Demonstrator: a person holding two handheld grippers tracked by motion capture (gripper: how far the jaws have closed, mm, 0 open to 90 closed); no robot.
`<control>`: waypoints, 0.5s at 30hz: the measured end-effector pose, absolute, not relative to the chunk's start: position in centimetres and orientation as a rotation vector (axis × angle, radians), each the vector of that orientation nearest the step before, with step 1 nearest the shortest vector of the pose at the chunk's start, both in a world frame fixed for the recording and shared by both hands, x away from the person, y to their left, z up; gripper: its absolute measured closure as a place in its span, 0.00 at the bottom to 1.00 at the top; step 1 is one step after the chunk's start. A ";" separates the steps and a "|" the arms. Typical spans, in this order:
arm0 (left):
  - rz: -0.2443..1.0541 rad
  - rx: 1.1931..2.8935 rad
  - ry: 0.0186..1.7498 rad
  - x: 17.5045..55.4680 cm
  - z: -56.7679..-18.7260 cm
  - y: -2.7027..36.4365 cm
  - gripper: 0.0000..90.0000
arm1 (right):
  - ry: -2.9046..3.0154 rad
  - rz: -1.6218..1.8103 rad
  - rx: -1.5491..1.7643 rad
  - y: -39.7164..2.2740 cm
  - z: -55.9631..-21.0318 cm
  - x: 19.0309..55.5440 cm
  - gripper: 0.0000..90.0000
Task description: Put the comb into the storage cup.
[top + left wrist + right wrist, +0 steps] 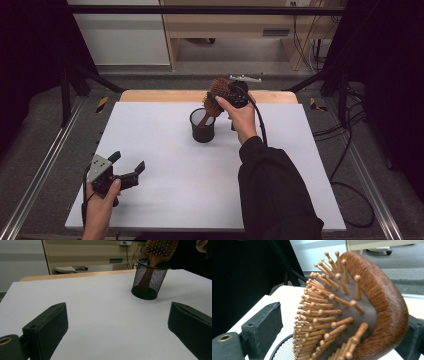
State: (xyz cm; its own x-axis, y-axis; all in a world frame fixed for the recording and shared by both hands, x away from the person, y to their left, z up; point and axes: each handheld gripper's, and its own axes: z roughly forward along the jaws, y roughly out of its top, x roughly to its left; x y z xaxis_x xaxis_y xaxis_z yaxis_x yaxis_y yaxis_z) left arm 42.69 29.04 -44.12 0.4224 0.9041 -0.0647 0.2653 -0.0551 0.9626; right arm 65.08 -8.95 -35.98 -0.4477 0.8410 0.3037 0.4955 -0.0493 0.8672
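Note:
A wooden paddle hairbrush (216, 96) stands handle-down in a black mesh cup (202, 129) at the middle back of the white table top (165, 190). My right gripper (226, 98) is open, its jaws on either side of the brush head (352, 315). The bristles face the left jaw with a small gap; the brush's back lies close against the right jaw. The cup's rim (280, 351) shows below. My left gripper (129, 167) rests open and holding nothing at the table's front left. It looks across the table top at the cup (148, 280) and the brush (160, 251).
The wooden table edge (150, 95) runs behind the white top. Black frame bars and cables (350, 150) stand to the sides. Pale cabinets (225, 25) stand on the floor beyond.

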 end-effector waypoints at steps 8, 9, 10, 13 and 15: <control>0.727 1.579 1.058 42.7 -44.1 29.1 0.04 | 1.885 1.504 1.407 -9.2 -35.7 64.9 0.08; 0.727 1.579 1.058 42.7 -44.1 29.0 0.04 | 1.878 1.507 1.407 -9.2 -35.6 64.8 0.08; 0.727 1.579 1.058 42.7 -44.1 29.0 0.04 | 1.875 1.511 1.403 -9.3 -35.5 64.8 0.08; 0.726 1.578 1.059 42.7 -44.1 29.1 0.04 | 1.876 1.512 1.396 -9.5 -35.4 64.7 0.08; 0.726 1.577 1.060 42.7 -44.1 29.1 0.04 | 1.878 1.511 1.392 -9.6 -35.2 64.6 0.07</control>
State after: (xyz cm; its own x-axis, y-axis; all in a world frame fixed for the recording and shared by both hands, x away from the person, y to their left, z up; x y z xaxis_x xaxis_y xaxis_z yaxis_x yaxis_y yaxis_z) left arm 42.69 29.07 -44.12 0.4222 0.9041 -0.0656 0.2654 -0.0540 0.9626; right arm 64.59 -9.56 -35.25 -0.4527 0.8434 0.2894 0.4632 -0.0549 0.8845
